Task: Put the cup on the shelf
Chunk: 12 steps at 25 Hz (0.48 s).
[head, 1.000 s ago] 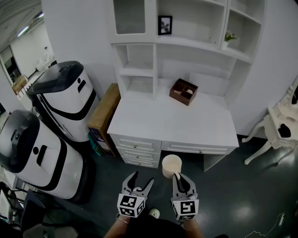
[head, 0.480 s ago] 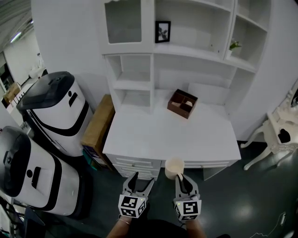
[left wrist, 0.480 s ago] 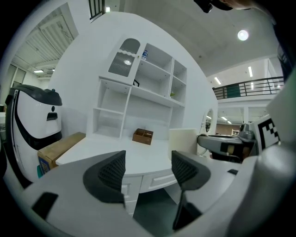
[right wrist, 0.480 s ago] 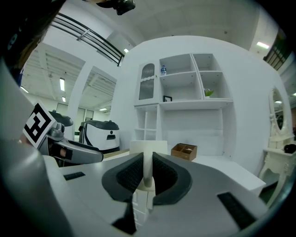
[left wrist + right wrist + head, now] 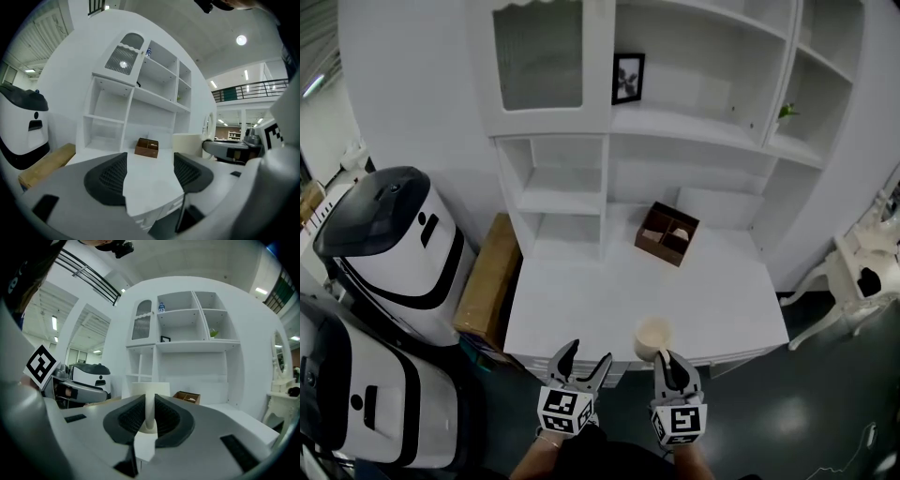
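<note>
A cream cup [image 5: 652, 334] hangs over the front edge of the white desk [image 5: 581, 300], held by its handle. My right gripper [image 5: 667, 359] is shut on that handle; in the right gripper view the thin handle [image 5: 149, 411] stands pinched between the dark pads, with the cup body [image 5: 150, 389] beyond them. My left gripper [image 5: 587, 354] is open and empty beside it, and through its jaws [image 5: 149, 174] I see the desk top. The white shelf unit [image 5: 675, 127] rises behind the desk, with open compartments on several levels.
A brown divided box [image 5: 667, 233] sits at the desk's back. A framed picture [image 5: 627, 78] and a small plant [image 5: 785, 112] stand on the shelves. Two white and black machines [image 5: 389, 234] and a wooden crate [image 5: 485, 281] are at the left, a white chair [image 5: 862, 272] at the right.
Both grippers and the cup have come forward from over the dark floor to the desk's front edge. The shelf unit looms nearer. The right grip and the open left jaws are unchanged.
</note>
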Tool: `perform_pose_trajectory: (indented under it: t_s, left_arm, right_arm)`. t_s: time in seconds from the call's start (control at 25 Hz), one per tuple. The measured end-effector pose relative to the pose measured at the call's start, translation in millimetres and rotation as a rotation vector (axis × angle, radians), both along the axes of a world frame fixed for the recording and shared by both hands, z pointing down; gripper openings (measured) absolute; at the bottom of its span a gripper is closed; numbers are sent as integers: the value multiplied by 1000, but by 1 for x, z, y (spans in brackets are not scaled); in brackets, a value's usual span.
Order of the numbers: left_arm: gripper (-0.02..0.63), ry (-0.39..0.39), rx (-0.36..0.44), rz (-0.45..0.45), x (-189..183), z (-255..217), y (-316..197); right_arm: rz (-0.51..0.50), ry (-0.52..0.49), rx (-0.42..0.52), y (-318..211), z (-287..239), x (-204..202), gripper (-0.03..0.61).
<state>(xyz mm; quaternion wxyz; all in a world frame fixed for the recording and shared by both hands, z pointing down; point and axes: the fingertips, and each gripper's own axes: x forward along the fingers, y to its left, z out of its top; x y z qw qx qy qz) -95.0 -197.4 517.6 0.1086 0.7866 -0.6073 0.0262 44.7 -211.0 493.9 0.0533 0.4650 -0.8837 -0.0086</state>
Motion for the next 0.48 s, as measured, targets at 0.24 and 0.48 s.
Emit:
perform_pose_trajectory:
  t_s: [0.24,0.48]
  left_arm:
    - [296,6,10,39,-26,-3,-41]
    - [296,11,6,57,-47,-1,-66]
  right_arm:
    - [39,9,9,-31,-2,-26,49]
    - [60,12,10,-51,-2,-47,49]
